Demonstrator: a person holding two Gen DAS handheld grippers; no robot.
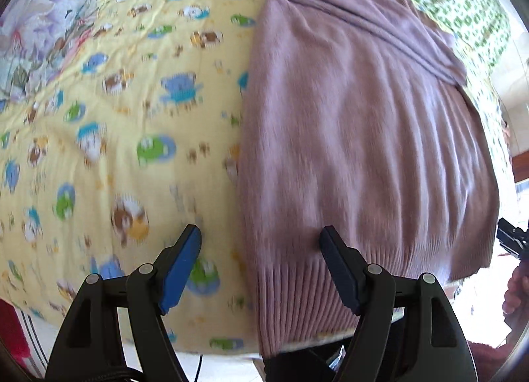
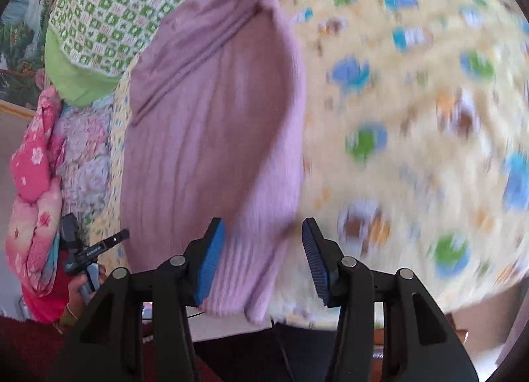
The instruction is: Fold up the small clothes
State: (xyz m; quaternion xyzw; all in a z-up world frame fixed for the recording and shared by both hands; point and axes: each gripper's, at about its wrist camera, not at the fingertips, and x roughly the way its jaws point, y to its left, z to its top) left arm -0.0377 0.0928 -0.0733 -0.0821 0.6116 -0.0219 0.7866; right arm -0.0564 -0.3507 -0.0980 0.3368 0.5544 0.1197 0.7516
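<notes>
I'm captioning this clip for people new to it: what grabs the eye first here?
A mauve knit sweater lies lengthwise on a yellow cartoon-print quilt, its ribbed hem hanging over the near edge. Both the left hand-held gripper and the right hand-held gripper hang open above that hem, gripping nothing. A green checked pillow sits at the far end.

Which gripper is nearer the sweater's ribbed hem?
Roughly even. The left gripper has one finger over the ribbed hem and one over the quilt; the right gripper has the hem's other corner between its fingers.
</notes>
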